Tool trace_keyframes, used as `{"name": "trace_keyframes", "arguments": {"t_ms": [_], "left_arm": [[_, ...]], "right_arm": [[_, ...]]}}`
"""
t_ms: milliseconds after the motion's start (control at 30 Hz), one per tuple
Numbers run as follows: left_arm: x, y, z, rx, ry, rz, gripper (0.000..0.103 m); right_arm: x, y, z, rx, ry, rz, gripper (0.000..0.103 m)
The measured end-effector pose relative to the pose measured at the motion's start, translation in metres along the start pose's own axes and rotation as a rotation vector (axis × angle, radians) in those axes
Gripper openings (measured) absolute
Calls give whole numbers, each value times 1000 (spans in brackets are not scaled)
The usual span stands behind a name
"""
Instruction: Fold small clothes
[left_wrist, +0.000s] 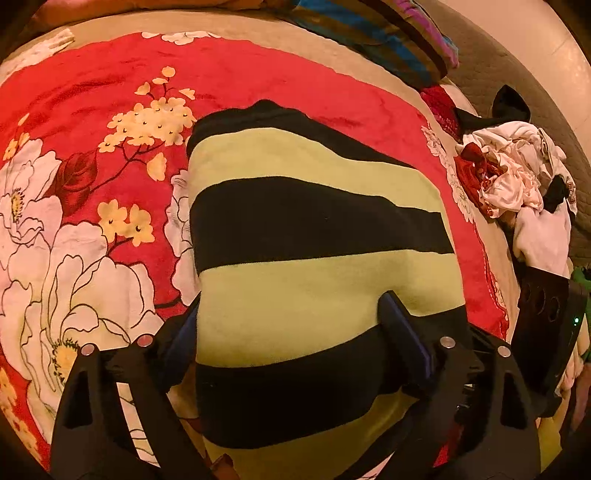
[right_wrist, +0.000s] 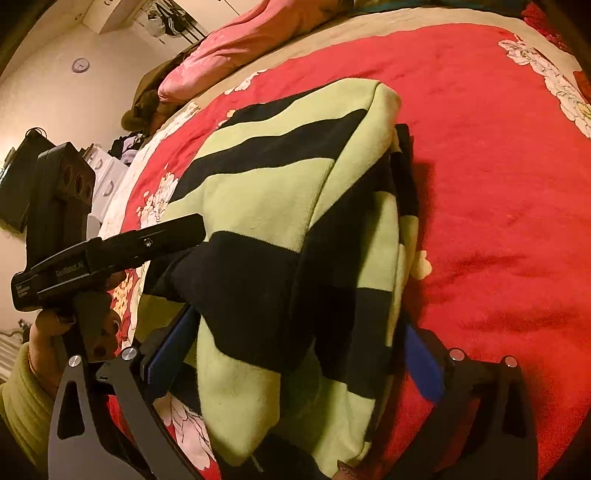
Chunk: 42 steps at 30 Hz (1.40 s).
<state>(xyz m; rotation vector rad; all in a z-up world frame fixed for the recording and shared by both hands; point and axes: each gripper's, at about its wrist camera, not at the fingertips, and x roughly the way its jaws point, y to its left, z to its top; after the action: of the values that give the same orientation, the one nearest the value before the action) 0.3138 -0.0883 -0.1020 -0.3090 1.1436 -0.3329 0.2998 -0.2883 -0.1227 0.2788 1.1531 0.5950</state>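
A small garment with wide yellow-green and black stripes (left_wrist: 317, 221) lies on a red floral blanket (left_wrist: 92, 129), partly folded into layers. My left gripper (left_wrist: 291, 325) is open, its fingers wide apart around the garment's near part, the cloth lying between them. In the right wrist view the same garment (right_wrist: 280, 206) shows a folded edge on its right side. My right gripper (right_wrist: 295, 350) is open, its blue-padded fingers (right_wrist: 421, 365) on either side of the garment's near bulk. The left gripper's body (right_wrist: 110, 247), held by a hand, shows at the left of that view.
A pile of white, red and black clothes (left_wrist: 517, 177) lies at the blanket's right edge. Striped bedding (left_wrist: 388, 37) lies at the far edge. Pink pillows (right_wrist: 240, 40) lie at the bed's head. The right gripper's body (left_wrist: 546, 325) shows at right.
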Motion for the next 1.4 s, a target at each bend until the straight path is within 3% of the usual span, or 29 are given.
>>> {"name": "trace_keyframes", "arguments": {"t_ms": [167, 300, 567, 833, 1400], "left_arm": [[-3, 0, -1, -2, -7, -13, 72], [-10, -2, 0, -5, -23, -19, 64], [-34, 2, 0, -21, -54, -55, 55], [-57, 8, -3, -29, -73, -50, 54], [-104, 60, -27, -86, -129, -21, 54]], "right_arm": [[1, 9, -1, -41, -7, -5, 97], [-5, 20, -1, -93, -23, -23, 85], [-20, 37, 3, -153, -64, -56, 75], [-25, 59, 3, -189, -70, -34, 75], [-6, 121, -6, -251, -40, 38, 74]]}}
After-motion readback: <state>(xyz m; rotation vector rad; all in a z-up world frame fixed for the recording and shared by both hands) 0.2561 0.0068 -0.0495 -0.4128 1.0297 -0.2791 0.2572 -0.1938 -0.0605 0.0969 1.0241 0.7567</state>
